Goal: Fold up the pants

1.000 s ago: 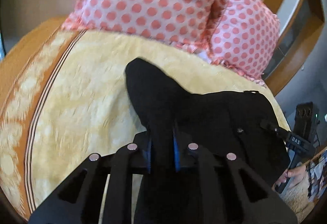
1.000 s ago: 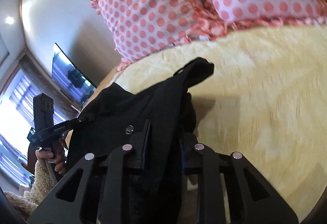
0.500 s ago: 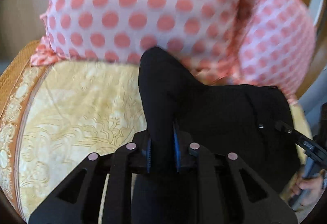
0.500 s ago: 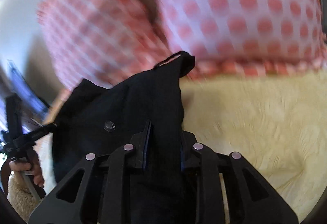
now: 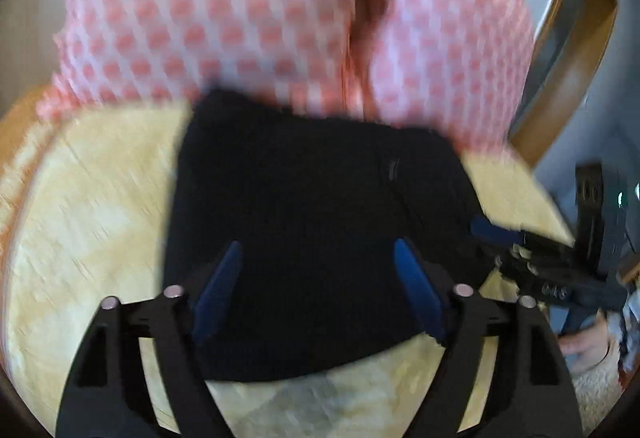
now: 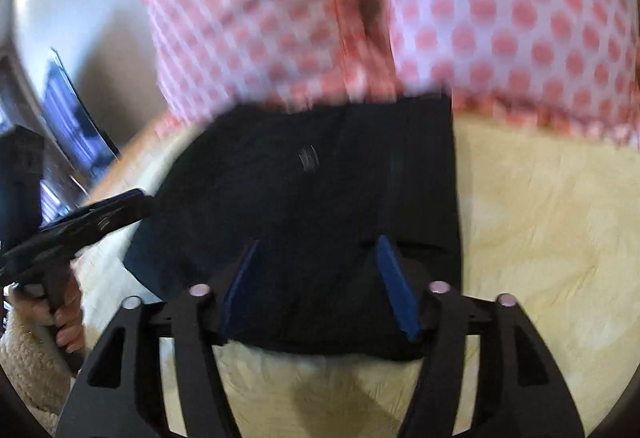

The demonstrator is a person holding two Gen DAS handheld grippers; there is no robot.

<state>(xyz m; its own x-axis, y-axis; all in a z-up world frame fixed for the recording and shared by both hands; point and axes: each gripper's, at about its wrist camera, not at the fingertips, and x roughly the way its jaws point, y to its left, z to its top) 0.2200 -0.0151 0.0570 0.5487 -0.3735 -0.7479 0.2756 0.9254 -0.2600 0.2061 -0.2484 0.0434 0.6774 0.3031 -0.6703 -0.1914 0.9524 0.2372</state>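
Note:
The black pants (image 5: pixel 316 222) lie folded in a compact rectangle on the yellow bedspread (image 5: pixel 92 198), their far edge against the pillows. My left gripper (image 5: pixel 318 258) is open, its blue pads spread just above the near part of the pants and holding nothing. The pants show in the right wrist view (image 6: pixel 320 198) too, where my right gripper (image 6: pixel 318 250) is open over their near edge. The right gripper also appears at the right of the left view (image 5: pixel 496 230); the left gripper appears at the left of the right view (image 6: pixel 132 198). Both views are motion-blurred.
Two pink polka-dot pillows (image 5: pixel 248 18) (image 6: pixel 500 10) stand right behind the pants. A wooden headboard frame (image 5: pixel 568 50) is at the far right. A dark TV screen (image 6: pixel 72 118) hangs on the wall to the left. Open yellow bedspread (image 6: pixel 552 222) extends right of the pants.
Both grippers were shut on raised corners of the pants; now both are open and the pants lie flat, folded near the pillows. Both grippers have drawn back slightly.

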